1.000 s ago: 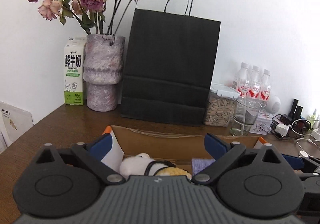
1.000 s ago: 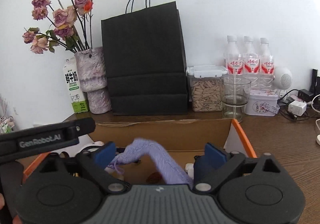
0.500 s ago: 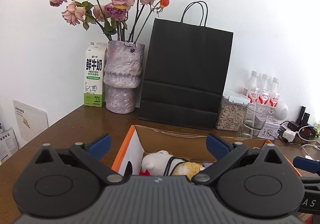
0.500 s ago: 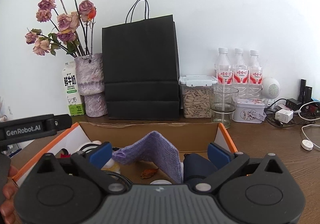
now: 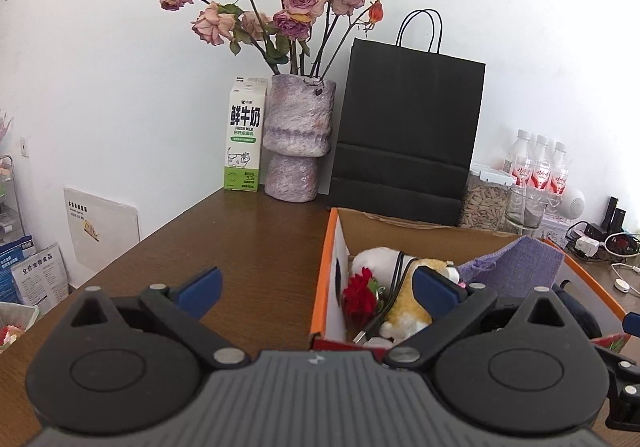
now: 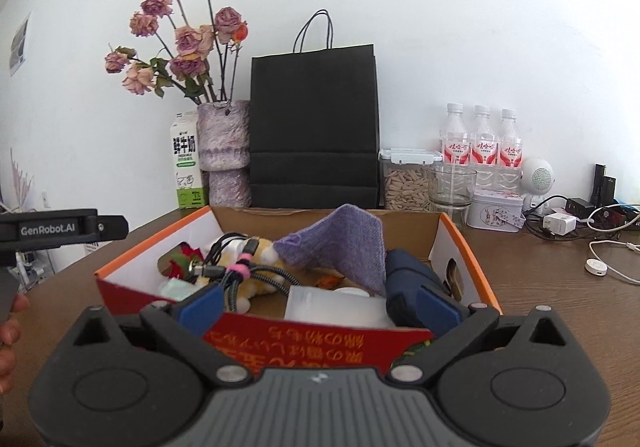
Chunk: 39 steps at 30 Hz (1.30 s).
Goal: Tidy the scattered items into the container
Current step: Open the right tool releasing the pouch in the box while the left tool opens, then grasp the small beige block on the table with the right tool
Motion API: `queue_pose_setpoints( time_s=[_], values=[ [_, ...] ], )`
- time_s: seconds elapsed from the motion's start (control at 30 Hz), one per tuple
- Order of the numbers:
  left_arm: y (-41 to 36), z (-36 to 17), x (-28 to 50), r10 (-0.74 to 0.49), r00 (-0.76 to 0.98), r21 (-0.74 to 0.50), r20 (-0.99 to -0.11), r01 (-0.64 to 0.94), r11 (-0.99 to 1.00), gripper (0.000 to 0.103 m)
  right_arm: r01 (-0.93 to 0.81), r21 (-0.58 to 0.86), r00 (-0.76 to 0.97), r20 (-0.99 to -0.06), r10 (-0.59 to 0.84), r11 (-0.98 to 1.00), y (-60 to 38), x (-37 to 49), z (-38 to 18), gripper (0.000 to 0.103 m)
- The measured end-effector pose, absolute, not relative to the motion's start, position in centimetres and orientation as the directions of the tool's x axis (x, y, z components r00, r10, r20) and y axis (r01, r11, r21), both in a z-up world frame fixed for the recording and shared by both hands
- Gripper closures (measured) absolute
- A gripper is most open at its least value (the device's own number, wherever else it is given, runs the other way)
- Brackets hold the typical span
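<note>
- The left gripper has its blue-padded fingers spread wide with nothing between them; it hangs over the wooden table, straddling the left wall of the box.
- The right gripper is likewise spread and empty, its pads at the near wall of the cardboard box, which is red with printed characters and orange along the rim.
- Inside the box, on the left: a red artificial flower, a yellow-and-white plush toy and a bundle of braided cables bound with a pink tie, lying on the plush.
- In the middle a purple knitted cloth is draped, peaked upward; a translucent white container lies against the near wall.
- On the right a dark navy item touches the cloth.
- Behind the box stand a black paper bag, a vase of dried roses, a milk carton, a lidded jar of seeds, an empty glass and three water bottles.
</note>
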<state>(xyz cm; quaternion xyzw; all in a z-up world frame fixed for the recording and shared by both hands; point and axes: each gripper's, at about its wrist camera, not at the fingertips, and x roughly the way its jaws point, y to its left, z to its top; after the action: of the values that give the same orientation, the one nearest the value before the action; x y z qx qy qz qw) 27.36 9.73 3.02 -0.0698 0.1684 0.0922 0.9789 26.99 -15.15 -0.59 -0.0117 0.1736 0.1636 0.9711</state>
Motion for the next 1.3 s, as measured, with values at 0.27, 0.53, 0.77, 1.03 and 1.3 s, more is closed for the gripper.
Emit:
queue_pose_setpoints(
  time_s=[0.27,0.53,0.77,1.03,1.3],
  values=[
    [11.4,0.5,24.7,0.166,0.886,-0.062,-0.433,-0.213,0.975,0.0,-0.402,0.033,0.805,-0.464,0.37,0.915,-13.0,25.2,-2.3,0.001],
    [13.3,-1.3,23.8,0.156,0.853,-0.059,-0.498,-0.212,0.975,0.0,-0.395,0.016,0.749,-0.574,0.332,0.919,-9.9,27.0,-3.9,0.008],
    [14.5,-1.9,24.0,0.134,0.839,-0.1,-0.527,-0.217,0.971,0.0,-0.389,0.013,0.723,-0.616,0.314,0.921,-8.1,28.7,-4.7,0.025],
    [14.6,-2.0,24.1,0.135,0.837,-0.108,-0.53,-0.225,0.968,0.0,-0.404,0.016,0.726,-0.603,0.331,0.915,-7.3,28.8,-4.6,0.06],
    [14.7,-2.1,24.4,0.139,0.823,-0.104,-0.55,-0.232,0.967,0.0,-0.43,0.009,0.725,-0.593,0.351,0.903,-7.4,28.1,-4.5,0.07]
  ],
)
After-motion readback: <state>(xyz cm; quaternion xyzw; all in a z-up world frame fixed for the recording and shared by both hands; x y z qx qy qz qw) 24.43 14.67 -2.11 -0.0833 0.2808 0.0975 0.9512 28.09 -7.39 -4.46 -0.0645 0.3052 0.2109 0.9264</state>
